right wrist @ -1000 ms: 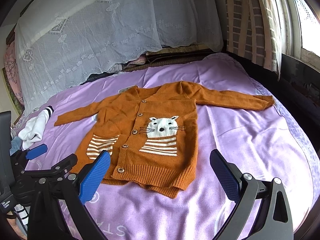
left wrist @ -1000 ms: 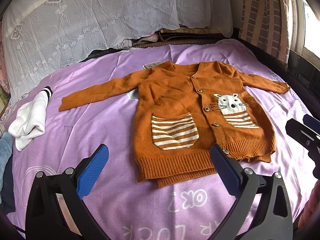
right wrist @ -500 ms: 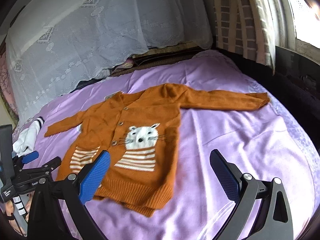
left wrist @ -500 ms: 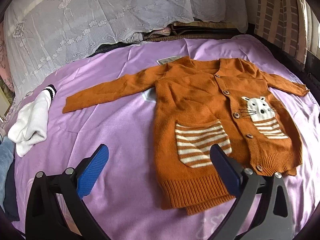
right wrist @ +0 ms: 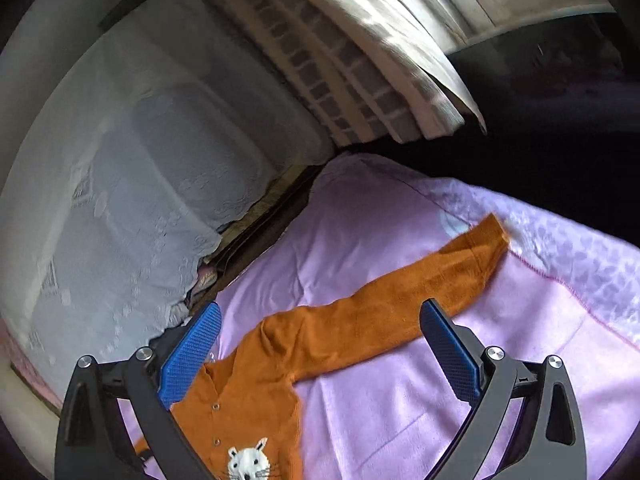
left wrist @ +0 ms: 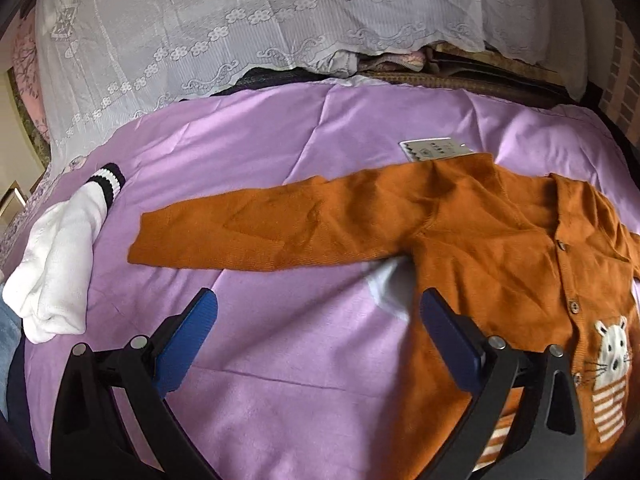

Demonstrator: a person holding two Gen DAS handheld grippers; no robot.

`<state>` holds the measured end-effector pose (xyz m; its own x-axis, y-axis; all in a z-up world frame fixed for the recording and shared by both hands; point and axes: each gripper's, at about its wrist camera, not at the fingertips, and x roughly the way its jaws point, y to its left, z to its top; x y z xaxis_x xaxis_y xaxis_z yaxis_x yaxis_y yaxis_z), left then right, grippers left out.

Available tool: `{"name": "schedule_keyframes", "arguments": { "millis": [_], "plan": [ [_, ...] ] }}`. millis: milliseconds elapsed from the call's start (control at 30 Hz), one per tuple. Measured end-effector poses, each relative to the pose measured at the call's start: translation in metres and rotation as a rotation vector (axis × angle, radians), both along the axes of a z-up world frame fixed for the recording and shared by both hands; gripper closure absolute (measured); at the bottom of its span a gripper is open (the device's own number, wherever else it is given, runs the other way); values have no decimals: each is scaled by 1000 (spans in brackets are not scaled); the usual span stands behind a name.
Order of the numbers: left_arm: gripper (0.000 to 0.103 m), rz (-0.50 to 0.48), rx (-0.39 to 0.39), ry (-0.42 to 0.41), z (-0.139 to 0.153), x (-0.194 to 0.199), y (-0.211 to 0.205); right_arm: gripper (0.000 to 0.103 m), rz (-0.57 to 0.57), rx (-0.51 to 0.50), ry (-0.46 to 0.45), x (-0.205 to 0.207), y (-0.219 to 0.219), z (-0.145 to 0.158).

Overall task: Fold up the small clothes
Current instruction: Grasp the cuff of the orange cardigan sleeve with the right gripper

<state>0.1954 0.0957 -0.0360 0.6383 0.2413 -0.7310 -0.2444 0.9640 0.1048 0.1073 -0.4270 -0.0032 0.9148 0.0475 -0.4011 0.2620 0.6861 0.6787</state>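
Observation:
An orange knit cardigan (left wrist: 500, 248) with a white cat face and striped pockets lies flat on the purple bedspread (left wrist: 280, 360), sleeves spread out. In the left wrist view its left sleeve (left wrist: 272, 228) stretches across, just beyond my open left gripper (left wrist: 316, 340). In the right wrist view the cardigan (right wrist: 256, 396) lies low, and its right sleeve (right wrist: 392, 304) runs up toward the bed's far edge, between the fingers of my open right gripper (right wrist: 320, 344). Both grippers are empty and above the cloth.
A white sock-like garment with a black-striped cuff (left wrist: 60, 256) lies at the left of the bed. A paper tag (left wrist: 434, 148) sticks out at the collar. A lace-covered headboard (left wrist: 240, 28) stands behind. Curtains (right wrist: 360, 60) and a dark gap lie past the bed's right edge.
Both grippers have moved forward and apart: the left swung toward the left sleeve, the right swung and tilted toward the right sleeve. The cardigan has not moved.

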Motion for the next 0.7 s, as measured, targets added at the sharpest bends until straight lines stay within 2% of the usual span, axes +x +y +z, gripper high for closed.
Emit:
{"name": "schedule_keyframes", "arguments": {
  "millis": [133, 200, 267, 333, 500, 633, 700],
  "plan": [
    [4, 30, -18, 65, -33, 10, 14, 11, -40, 144, 17, 3, -26, -43],
    [4, 34, -71, 102, -47, 16, 22, 16, -63, 186, 35, 5, -36, -59],
    [4, 48, -131, 84, -46, 15, 31, 26, -88, 215, 56, 6, -44, -70],
    [4, 47, -140, 83, -48, 15, 31, 34, -118, 217, 69, 9, -49, -73],
    [4, 48, -120, 87, -51, 15, 27, 35, -167, 209, 109, 28, -60, -77],
    [4, 50, -118, 88, -51, 16, 26, 47, -226, 178, 187, 49, -65, -81],
    [4, 51, -120, 89, -51, 16, 26, 49, -243, 144, 207, 56, -65, -80]
  ]
}}
